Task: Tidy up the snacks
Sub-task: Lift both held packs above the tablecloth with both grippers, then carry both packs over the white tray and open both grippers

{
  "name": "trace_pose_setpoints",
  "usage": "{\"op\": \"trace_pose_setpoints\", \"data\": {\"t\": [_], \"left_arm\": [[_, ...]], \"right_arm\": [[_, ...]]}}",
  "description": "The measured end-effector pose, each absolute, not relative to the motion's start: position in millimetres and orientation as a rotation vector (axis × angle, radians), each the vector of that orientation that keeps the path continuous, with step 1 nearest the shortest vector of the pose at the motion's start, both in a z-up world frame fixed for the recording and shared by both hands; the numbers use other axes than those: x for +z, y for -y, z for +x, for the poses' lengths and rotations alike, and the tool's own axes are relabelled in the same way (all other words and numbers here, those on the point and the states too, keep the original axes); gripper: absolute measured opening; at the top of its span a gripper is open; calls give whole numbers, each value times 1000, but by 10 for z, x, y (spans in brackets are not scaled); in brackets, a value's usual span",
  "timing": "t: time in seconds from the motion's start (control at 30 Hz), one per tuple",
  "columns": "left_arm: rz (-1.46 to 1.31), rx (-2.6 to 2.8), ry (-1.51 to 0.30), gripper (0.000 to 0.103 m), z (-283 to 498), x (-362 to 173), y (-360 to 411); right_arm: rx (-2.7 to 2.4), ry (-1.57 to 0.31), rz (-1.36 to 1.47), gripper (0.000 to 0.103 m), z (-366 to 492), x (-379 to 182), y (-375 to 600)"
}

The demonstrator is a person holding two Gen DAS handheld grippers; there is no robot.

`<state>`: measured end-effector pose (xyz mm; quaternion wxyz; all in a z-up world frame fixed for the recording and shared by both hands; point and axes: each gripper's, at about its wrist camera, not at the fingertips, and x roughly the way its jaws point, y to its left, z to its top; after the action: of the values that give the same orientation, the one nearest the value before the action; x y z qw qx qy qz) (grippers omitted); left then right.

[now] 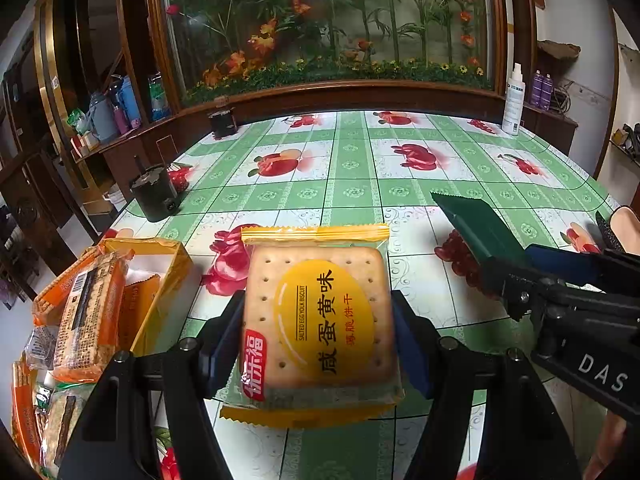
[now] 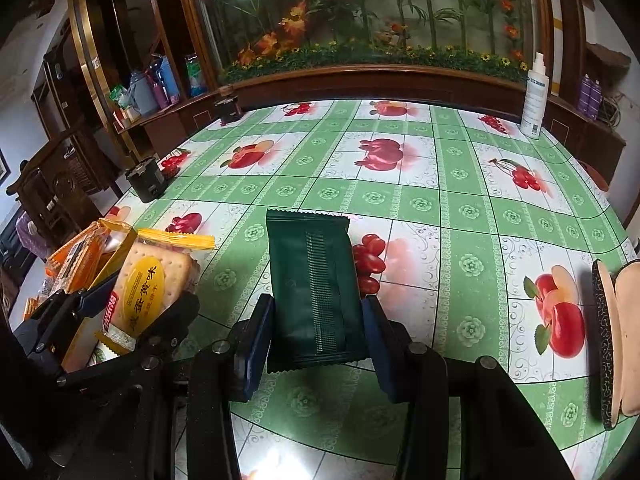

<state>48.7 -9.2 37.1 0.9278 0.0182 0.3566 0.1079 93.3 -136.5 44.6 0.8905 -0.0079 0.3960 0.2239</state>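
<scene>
The left wrist view showed the left gripper [image 1: 318, 320] pinching a yellow biscuit pack [image 1: 316, 316] by its two side edges, with the blue pads pressed on the wrapper. The pack hung flat above the table [image 1: 352, 168], face up, and its long side ran straight out along the fingers. The yellow box [image 1: 176, 268] stood just to the left of that pack, near the table's edge, with orange snack packs [image 1: 88, 312] standing in it and a bare space beside them. So the box lay to the left and a little ahead of the left gripper, and the left hand was much the nearer one to it.

In the right wrist view, the right gripper [image 2: 316, 320] was squeezed on a dark green packet [image 2: 308, 280], also held by its sides. Its long side pointed away from the hand, toward the far end of the table. The box [image 2: 116, 248] sat far off to the left there, past the left gripper [image 2: 132, 304].

Both grippers tipped downward toward the table. I think the yellow pack would go into the box first, with a small move left. The green packet would have to wait, since the left gripper was in its way.
</scene>
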Motion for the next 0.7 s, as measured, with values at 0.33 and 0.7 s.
{"op": "trace_pose_setpoints", "data": {"t": [0.33, 0.7], "left_arm": [[-15, 223, -677, 68, 332, 563, 1], [-102, 212, -646, 68, -290, 1031, -515]], "right_arm": [[456, -789, 14, 48, 912, 541, 1412], [526, -781, 70, 48, 770, 689, 1236]]}}
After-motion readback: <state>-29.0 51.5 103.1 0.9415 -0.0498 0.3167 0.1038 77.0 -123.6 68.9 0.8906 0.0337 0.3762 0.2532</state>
